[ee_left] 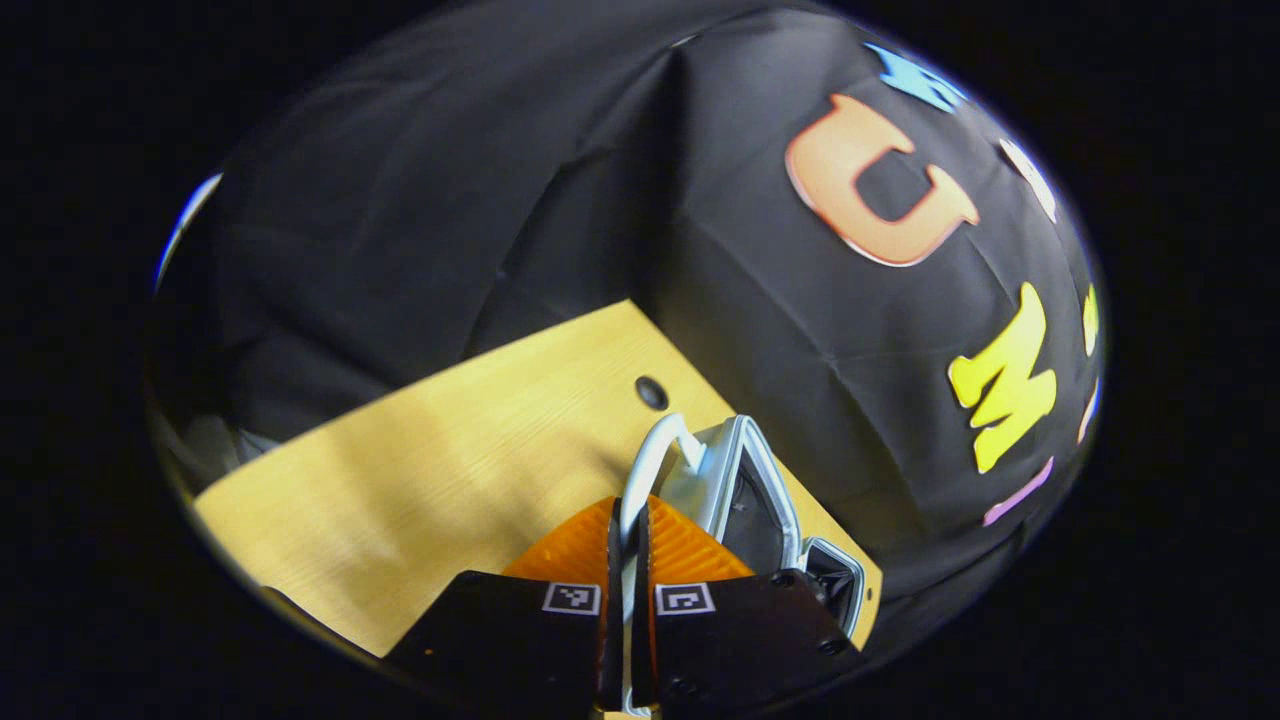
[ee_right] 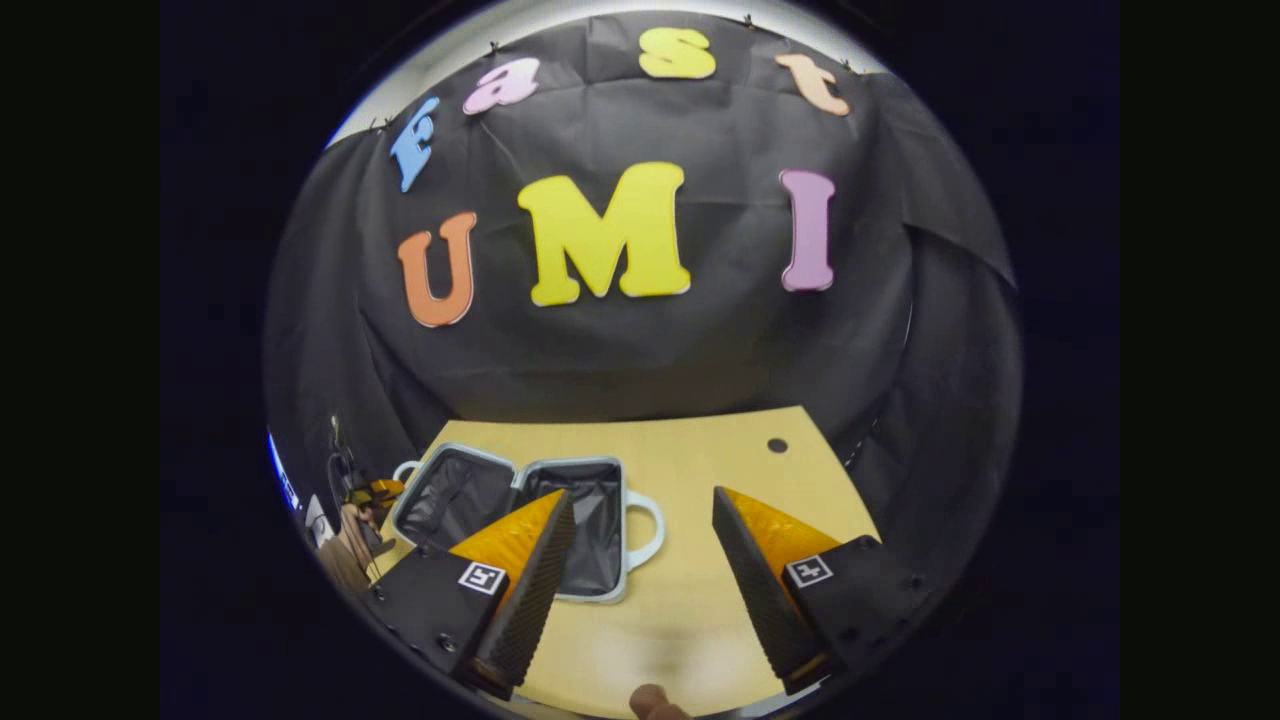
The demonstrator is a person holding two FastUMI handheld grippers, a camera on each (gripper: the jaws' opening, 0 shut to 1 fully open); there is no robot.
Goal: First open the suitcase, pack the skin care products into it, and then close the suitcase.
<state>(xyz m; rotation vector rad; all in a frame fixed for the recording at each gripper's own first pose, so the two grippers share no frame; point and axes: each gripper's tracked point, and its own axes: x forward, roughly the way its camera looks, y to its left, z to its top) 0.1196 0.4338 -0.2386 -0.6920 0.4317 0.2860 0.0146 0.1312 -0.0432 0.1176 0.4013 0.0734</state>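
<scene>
- table (ee_right: 700, 470): wooden, fills lower frame.
- suitcase (ee_right: 520, 520): lies open lower left, rigid shell, probably light; best taken by its handle (ee_left: 655, 450).
- left gripper (ee_left: 628, 590): pinched closed on that thin handle, lower centre.
- right gripper (ee_right: 640, 590): spread wide, holding nothing.
</scene>
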